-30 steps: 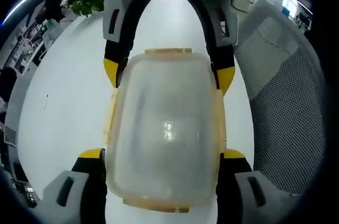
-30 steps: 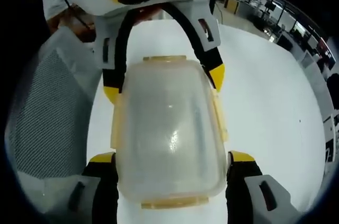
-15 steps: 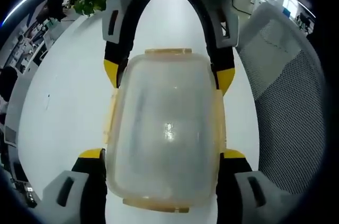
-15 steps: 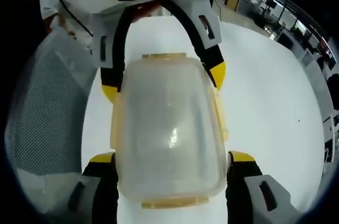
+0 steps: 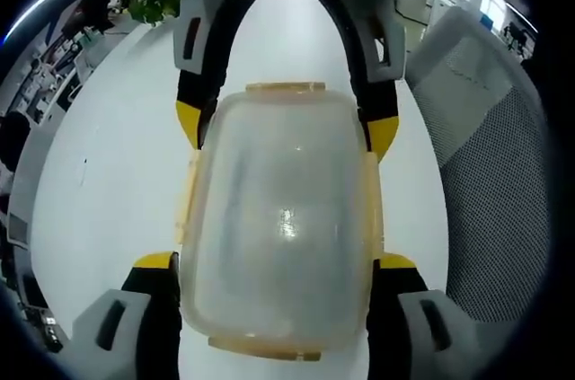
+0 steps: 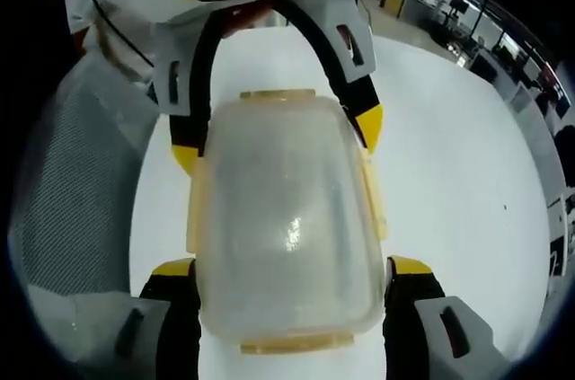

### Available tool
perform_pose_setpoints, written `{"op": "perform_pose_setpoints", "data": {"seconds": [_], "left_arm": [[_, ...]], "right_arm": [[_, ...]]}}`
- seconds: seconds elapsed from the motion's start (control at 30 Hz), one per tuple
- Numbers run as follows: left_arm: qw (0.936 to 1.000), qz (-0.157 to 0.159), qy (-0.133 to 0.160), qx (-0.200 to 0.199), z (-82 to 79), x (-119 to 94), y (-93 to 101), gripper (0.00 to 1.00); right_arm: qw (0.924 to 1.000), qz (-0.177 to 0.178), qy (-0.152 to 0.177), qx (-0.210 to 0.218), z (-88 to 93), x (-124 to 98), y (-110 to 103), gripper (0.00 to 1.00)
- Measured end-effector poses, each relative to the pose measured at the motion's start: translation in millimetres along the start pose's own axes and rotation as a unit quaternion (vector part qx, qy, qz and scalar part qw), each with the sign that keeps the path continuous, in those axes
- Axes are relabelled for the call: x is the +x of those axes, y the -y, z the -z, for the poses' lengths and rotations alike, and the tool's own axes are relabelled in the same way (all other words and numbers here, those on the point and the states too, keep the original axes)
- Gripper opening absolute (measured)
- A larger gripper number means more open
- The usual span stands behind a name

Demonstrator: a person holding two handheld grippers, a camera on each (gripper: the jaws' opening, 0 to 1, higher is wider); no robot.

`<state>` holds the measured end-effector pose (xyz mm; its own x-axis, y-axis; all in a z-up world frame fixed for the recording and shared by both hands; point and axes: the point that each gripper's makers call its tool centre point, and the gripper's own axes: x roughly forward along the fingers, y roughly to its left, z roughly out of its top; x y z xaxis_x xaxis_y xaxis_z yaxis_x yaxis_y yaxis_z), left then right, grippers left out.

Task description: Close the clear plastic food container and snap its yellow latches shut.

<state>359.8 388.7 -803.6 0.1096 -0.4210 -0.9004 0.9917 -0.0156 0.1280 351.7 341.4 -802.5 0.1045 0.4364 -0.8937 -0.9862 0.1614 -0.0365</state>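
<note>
Holding: the clear plastic food container [image 5: 280,218] sits between both grippers above the white table [image 5: 108,182].
Left gripper [image 5: 278,263]: jaws clamp the container's long sides.
Right gripper [image 6: 286,268]: jaws likewise clamp it; the left one enters at 12 o'clock.
Yellow latches [image 5: 286,88]: edging the rim.
Mesh chair [image 5: 494,173]: at 3 o'clock.

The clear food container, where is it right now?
The container sits in the middle of both views on the white table, clasped between the left gripper and the right gripper, which face each other from opposite ends.
</note>
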Motion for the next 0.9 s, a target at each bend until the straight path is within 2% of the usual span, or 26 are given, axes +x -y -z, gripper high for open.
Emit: {"op": "perform_pose_setpoints", "data": {"seconds": [0.9], "left_arm": [[1.0,-0.001,-0.001,-0.002,2.1,4.1,-29.5,0.86]], "right_arm": [[1.0,0.003,-0.004,0.0,-2.9,3.1,29.4,0.85]]}}
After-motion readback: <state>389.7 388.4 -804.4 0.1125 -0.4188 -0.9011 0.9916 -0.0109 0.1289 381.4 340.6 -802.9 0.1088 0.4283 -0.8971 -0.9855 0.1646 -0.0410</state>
